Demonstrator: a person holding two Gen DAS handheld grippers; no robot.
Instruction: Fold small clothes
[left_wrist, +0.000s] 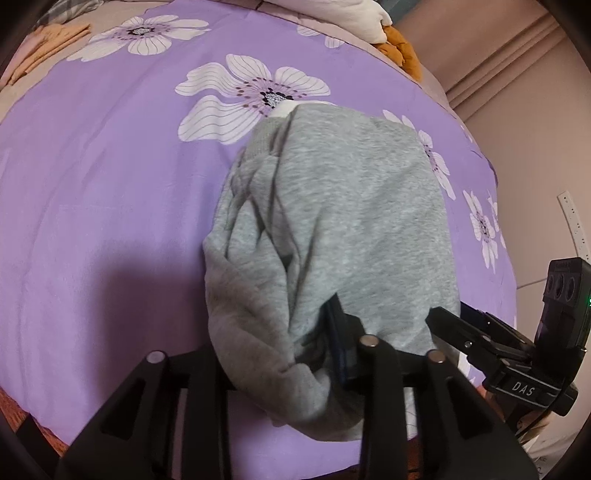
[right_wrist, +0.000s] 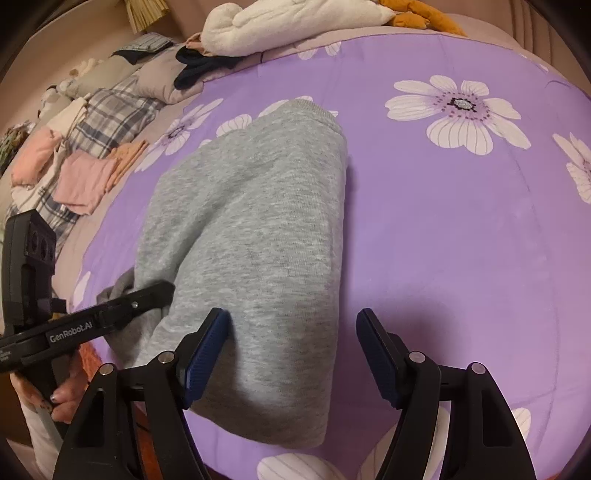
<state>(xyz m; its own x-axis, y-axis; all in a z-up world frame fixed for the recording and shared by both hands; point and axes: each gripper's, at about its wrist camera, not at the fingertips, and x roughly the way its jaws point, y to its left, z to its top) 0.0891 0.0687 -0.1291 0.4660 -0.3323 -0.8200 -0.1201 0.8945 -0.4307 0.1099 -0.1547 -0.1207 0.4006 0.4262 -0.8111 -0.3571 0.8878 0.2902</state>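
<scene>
A grey sweatshirt-like garment (left_wrist: 343, 221) (right_wrist: 251, 221) lies folded lengthwise on the purple flowered bedspread (left_wrist: 103, 177) (right_wrist: 461, 240), ribbed hem at the far end. Its near left corner is bunched over my left gripper (left_wrist: 288, 332) (right_wrist: 162, 291). One blue pad (left_wrist: 341, 350) shows with a dark gap beside the cloth, so the jaws stand a little apart; the other finger is hidden under fabric. My right gripper (right_wrist: 291, 332) (left_wrist: 454, 317) is open wide, left pad (right_wrist: 207, 350) against the garment's near right part, right pad (right_wrist: 376, 354) over bare bedspread.
Folded pink and peach clothes (right_wrist: 85, 181) and plaid fabric (right_wrist: 110, 114) lie at the bed's left. A white towel (right_wrist: 280, 29) and orange cloth (left_wrist: 402, 51) sit at the far edge. A person's hand (right_wrist: 62, 395) holds the left gripper's handle. A wall (left_wrist: 517, 110) stands on the right.
</scene>
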